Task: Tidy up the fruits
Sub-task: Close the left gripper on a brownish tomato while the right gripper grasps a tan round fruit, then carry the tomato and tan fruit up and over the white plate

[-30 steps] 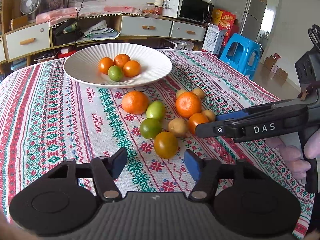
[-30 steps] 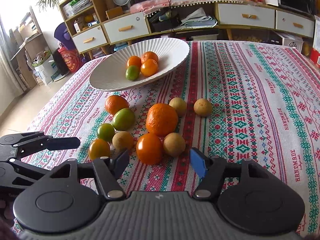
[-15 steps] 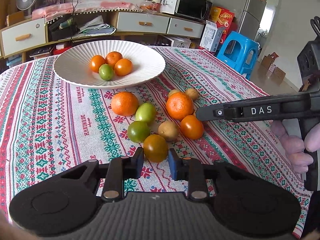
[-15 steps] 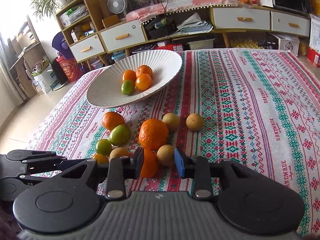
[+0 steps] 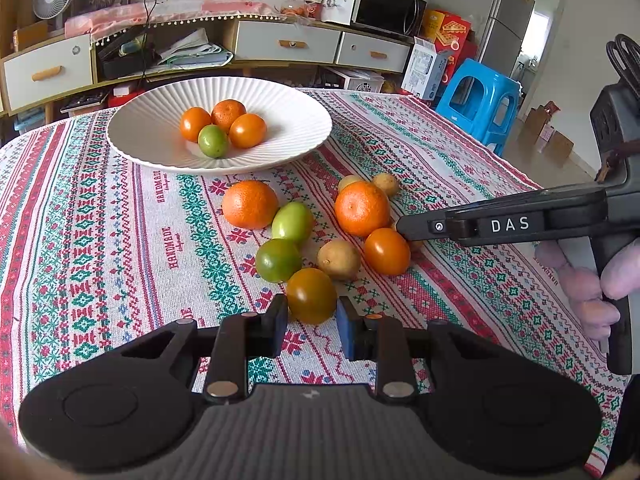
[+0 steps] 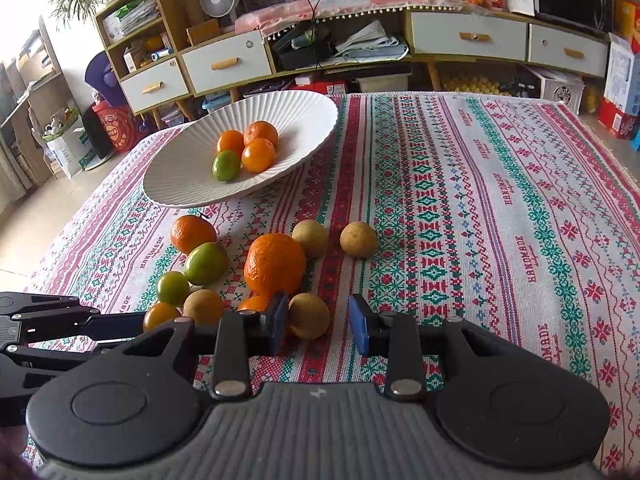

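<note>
Counting four fruits in the white plate [image 5: 132, 136]; nine are left below it, an amber tomato [image 5: 311, 295] clamped by the left claw [image 5: 311, 322], a tan fruit [image 6: 309, 316] by the right claw [image 6: 318, 326].

Both grippers are chunky black plastic with a ribbed grey centre plate, round discs on each side, silver rivets and blue pads on the fingertips [image 5: 345, 328], the right gripper [image 5: 404, 229] has white "DAS" lettering, held in a pink-gloved hand [image 5: 588, 280].
</note>
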A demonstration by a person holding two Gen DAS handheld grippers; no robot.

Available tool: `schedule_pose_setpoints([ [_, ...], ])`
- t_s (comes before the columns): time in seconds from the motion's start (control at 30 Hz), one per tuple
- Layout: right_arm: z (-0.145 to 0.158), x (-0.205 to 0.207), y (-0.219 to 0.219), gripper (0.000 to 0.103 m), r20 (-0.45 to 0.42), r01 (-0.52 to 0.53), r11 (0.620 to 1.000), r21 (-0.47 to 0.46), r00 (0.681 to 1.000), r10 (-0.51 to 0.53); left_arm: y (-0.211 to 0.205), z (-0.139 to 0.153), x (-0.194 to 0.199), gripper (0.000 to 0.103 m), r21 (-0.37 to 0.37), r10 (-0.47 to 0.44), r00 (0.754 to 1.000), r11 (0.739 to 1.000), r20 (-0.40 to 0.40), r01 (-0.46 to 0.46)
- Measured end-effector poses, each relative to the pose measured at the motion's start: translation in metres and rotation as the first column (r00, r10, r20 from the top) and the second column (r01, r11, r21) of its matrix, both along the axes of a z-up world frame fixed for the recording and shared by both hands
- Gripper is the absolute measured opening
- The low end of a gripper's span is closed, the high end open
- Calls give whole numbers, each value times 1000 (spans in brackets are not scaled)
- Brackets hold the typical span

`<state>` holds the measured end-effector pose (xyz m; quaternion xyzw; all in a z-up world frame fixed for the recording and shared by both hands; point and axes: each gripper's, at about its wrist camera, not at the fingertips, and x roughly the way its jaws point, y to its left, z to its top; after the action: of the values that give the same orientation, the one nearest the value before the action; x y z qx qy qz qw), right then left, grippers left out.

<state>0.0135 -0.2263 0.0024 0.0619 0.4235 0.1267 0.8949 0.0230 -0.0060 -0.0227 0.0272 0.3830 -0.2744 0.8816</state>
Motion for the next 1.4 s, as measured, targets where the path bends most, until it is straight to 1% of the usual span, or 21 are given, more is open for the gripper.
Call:
schedule_pose_setpoints([
  [0.17, -3, 0, 5, 31, -22, -9, 1000, 9, 1000, 9, -4, -2, 0, 28, 14, -5, 1000, 1000, 10, 5],
  [0.23, -7, 1, 8, 31, -47, -12, 1000, 7, 999, 13, -5, -2, 0, 28, 15, -3, 1000, 1000, 13, 3],
  [0.27, -7, 0, 10, 30, -45, -13, 1000, 5, 999, 13, -5, -2, 0, 28, 17, -4, 1000, 1000, 15, 4],
  [0.33, -6, -2, 14, 23, -38, -36, 999, -5, 999, 36, -6, -1, 0, 28, 23, -6, 1000, 1000, 18, 5],
  [0.53, -3, -1, 15, 23, -43, -29, 1000, -4, 999, 29, -6, 4, 1, 27, 17, -6, 1000, 1000, 17, 6],
  [0.77, 5, -3, 13, 23, -17, -24, 1000, 1, 1000, 24, 0, 11, -1, 27, -4, -2, 1000, 1000, 17, 2],
  [0.9, 13, 0, 12, 23, 13, -26, 1000, 15, 1000, 26, 2, 17, -1, 27, -21, 3, 1000, 1000, 22, -3],
  [1.4, 38, 25, 17, 23, 95, -35, 996, 80, 995, 28, 5, 38, 18, 27, -81, 70, 996, 995, 47, -66],
])
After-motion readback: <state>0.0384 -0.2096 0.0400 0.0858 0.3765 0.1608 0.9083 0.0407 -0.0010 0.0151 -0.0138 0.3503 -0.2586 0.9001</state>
